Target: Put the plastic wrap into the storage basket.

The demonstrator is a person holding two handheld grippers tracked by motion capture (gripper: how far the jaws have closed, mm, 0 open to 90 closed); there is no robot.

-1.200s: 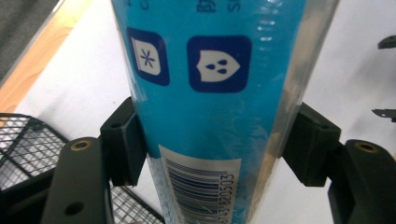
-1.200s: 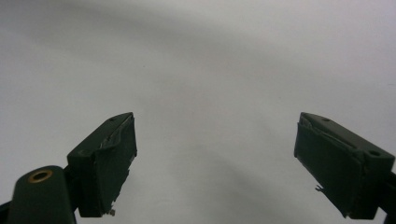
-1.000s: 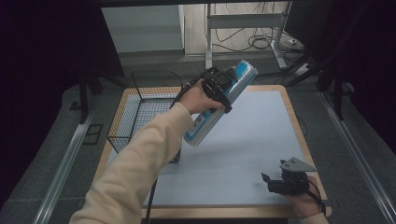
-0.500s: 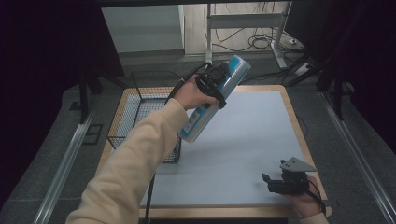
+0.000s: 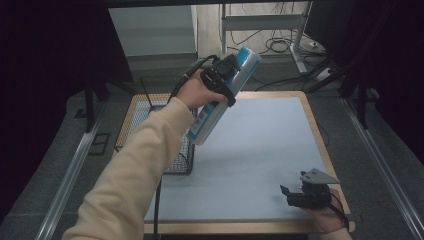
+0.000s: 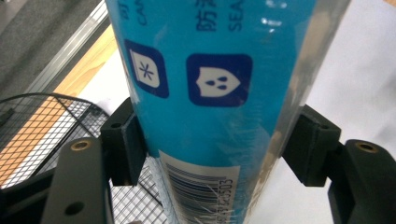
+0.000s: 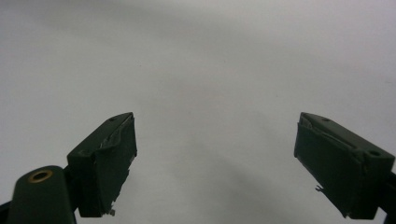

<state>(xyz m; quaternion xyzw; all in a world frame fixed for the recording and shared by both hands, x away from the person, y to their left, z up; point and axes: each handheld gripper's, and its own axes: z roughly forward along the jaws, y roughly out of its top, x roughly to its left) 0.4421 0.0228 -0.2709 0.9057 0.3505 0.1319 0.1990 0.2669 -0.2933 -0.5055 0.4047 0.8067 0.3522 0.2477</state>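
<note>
A long blue cylindrical pack (image 5: pixel 220 100) with white print and a barcode hangs tilted in the air above the table's left half, its top end pointing up and to the right. My left gripper (image 5: pixel 223 77) is shut on it near the upper end. In the left gripper view both pads press the sides of the blue pack (image 6: pixel 210 93), which stands between the jaws of my left gripper (image 6: pixel 212 147). My right gripper (image 5: pixel 287 192) rests near the table's front right corner, open, with nothing between its jaws. The right gripper (image 7: pixel 215 158) looks at bare white surface.
A black wire basket (image 5: pixel 165 135) stands at the table's left edge, just below and left of the pack's lower end. The white table top (image 5: pixel 260 145) has a wooden rim. Table legs, cables and dark curtains lie beyond the far edge.
My left hand has lifted the blue pack higher and carried it away from me, toward the far edge. The right gripper has stayed where it was.
</note>
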